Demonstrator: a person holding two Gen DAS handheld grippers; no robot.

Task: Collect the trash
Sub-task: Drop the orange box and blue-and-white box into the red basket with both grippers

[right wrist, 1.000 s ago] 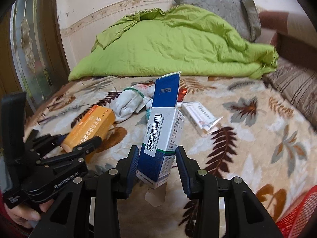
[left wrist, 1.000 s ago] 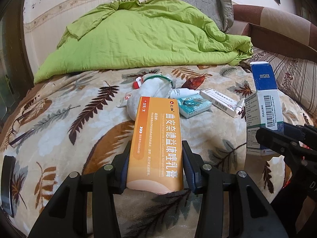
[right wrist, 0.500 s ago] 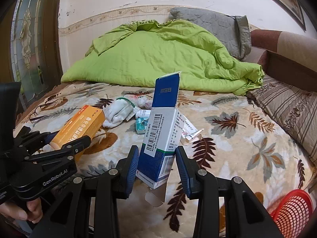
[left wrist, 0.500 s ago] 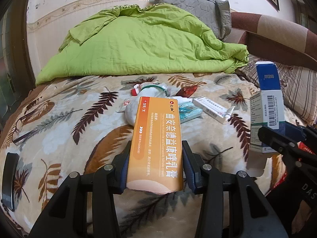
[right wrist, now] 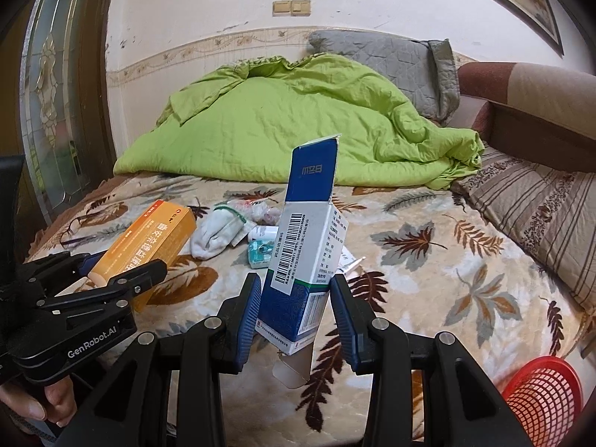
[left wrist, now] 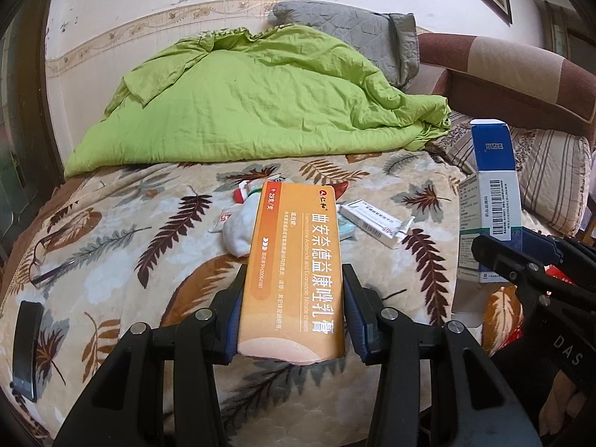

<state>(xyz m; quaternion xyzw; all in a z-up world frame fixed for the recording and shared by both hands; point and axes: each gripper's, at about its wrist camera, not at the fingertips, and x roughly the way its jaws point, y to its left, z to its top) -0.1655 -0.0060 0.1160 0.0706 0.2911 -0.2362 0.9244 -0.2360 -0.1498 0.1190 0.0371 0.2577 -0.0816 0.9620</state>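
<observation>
- left gripper [left wrist: 292, 322] clamped on orange carton [left wrist: 294, 268], held above the bed's near edge
- right gripper [right wrist: 294, 314] clamped on blue-white carton [right wrist: 307, 257] — top flap open
- remaining litter — white sock [right wrist: 216, 232], small boxes — mid-bed
- red basket [right wrist: 544, 396] near right

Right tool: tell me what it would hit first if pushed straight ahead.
Probably the white carton and teal packet lying on the bed, just past the blue box held by the right tool; depth is unclear.
</observation>
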